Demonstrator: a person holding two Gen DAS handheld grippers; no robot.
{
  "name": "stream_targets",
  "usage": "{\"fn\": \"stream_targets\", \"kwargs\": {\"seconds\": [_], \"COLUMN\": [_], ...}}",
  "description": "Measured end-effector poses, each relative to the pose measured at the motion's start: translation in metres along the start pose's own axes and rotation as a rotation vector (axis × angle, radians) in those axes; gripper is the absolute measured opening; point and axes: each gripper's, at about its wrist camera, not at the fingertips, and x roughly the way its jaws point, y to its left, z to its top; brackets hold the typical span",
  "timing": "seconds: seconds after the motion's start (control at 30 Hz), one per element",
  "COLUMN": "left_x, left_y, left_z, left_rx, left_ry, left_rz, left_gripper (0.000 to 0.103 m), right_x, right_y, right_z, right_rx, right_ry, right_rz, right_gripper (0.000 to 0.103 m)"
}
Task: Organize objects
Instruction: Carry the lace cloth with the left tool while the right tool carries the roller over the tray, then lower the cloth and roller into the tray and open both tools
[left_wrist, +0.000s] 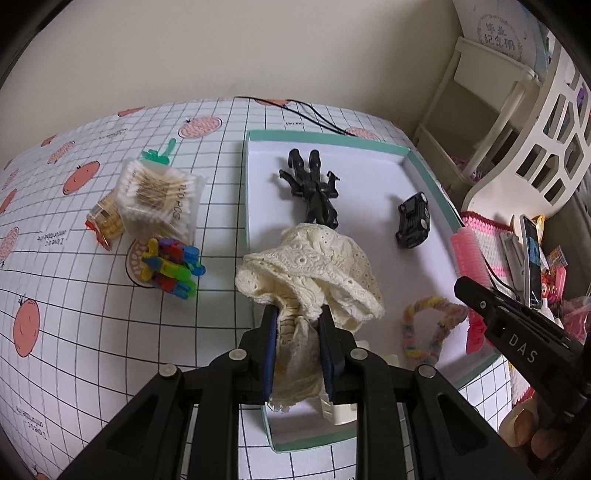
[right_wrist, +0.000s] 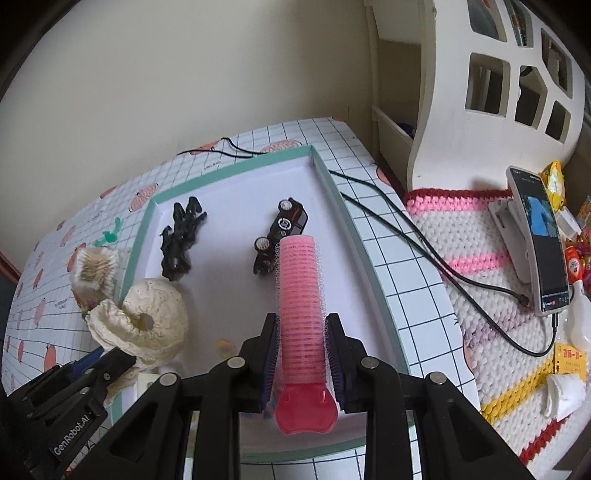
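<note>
- The left tool (left_wrist: 298, 325) sits at the lower centre of its frame, its jaws closed on a cream lace cloth (left_wrist: 314, 273) that bunches above the fingertips, over the near left edge of the tray (left_wrist: 246, 192)
- The right tool (right_wrist: 301, 343) is clamped on a pink hair roller (right_wrist: 300, 295), which stands lengthwise between the jaws, above the tray's white floor
- In the tray lie a black figure (left_wrist: 314, 188) at upper centre, a black toy car (left_wrist: 413, 219) to its right, and a pastel fuzzy ring (left_wrist: 430, 328) at lower right
- On the gridded worktop (left_wrist: 74, 295), left of the tray: a pack of cotton swabs (left_wrist: 160, 195) and coloured clips (left_wrist: 173, 267)
- A phone (right_wrist: 541, 236) stands at the right edge of the right view
</note>
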Motion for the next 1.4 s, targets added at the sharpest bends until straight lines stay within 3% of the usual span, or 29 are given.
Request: {"fn": "stream_targets", "kwargs": {"seconds": [0.47, 0.73, 1.13, 1.4], "left_x": [0.008, 0.003, -0.004, -0.012], "left_y": [0.0, -0.001, 0.003, 0.004], "left_z": [-0.003, -0.002, 0.003, 0.006], "left_rx": [-0.008, -0.008, -0.042, -0.053], "left_ry": [0.039, 0.02, -0.011, -0.052], "left_rz": [-0.007, -0.03, -0.074, -0.086], "left_gripper": [0.026, 0.039, 0.051, 0.052], "right_x": [0.006, 0.004, -0.003, -0.009], "right_y": [0.0, -0.001, 0.001, 0.003], "right_z": [-0.004, -0.003, -0.001, 0.002], "right_rx": [0.002, 0.011, 0.014, 0.011], "right_ry": [0.04, 0.03, -0.009, -0.046], "right_rz": [-0.012, -0.015, -0.013, 0.008], "right_gripper": [0.029, 0.032, 0.033, 0.033]}}
